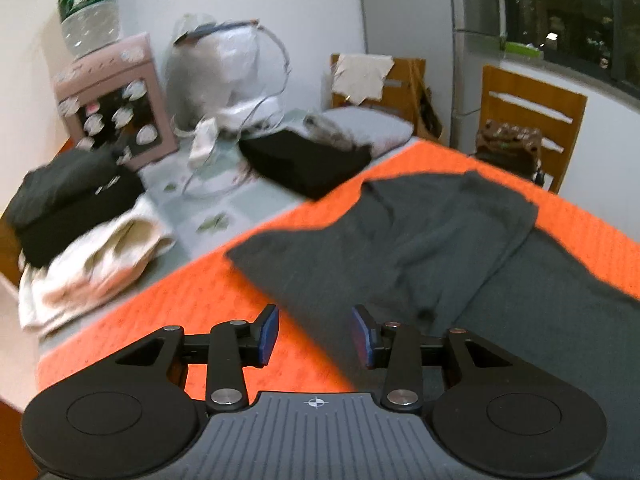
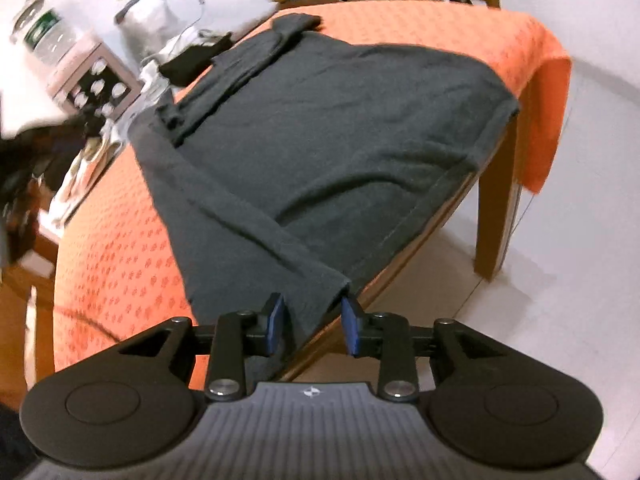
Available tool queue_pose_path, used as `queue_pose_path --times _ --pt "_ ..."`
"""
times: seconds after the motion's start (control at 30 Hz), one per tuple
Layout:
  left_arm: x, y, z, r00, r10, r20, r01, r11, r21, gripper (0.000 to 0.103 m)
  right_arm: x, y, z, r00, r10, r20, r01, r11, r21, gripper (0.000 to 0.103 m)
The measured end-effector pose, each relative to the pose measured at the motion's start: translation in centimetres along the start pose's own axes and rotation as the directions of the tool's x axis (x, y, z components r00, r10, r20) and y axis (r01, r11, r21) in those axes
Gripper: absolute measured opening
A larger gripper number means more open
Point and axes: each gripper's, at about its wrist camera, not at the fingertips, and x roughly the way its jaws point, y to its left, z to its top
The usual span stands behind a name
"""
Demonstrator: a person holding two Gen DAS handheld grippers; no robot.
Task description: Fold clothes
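Grey garment (image 2: 320,128) lies partly folded on the orange cloth (image 2: 112,248); left tool (image 1: 314,336) and right tool (image 2: 313,326) both released.

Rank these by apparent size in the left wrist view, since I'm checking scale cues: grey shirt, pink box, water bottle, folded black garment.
1. grey shirt, by far the largest, though nearest the camera.
2. pink box and folded black garment look alike; unranked.
3. water bottle, smallest, cut off at the frame's top.
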Motion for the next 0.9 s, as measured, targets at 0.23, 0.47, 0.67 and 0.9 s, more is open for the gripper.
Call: queue_pose_path --times 0.23,0.47,0.67,0.9 --pt "-1.1 2.8 -2.1 0.999 0.042 -0.028 -0.043 0.998 -0.040 0.044 -1.3 0.7 0.2 0.999 -0.021 -0.031 0.020 0.999 -0.036 0.001" --pt "-1.0 3.3 -0.4 0.997 0.040 -0.062 -0.045 0.995 -0.086 0.044 -1.9 -0.7 1.1 0.985 -0.139 -0.102 0.124 0.982 -0.142 0.004" --pt "0.0 1.1 3.5 0.998 0.023 -0.061 -0.029 0.995 -0.092 0.044 -4.3 -3.0 5.9 0.983 -0.184 -0.019 0.175 0.956 -0.237 0.022" --pt "2.2 -4.1 8.5 0.999 0.003 -0.048 -0.009 0.993 -0.118 0.048 -3.1 -7.2 13.2 0.989 -0.147 0.021 0.146 0.944 -0.295 0.035"
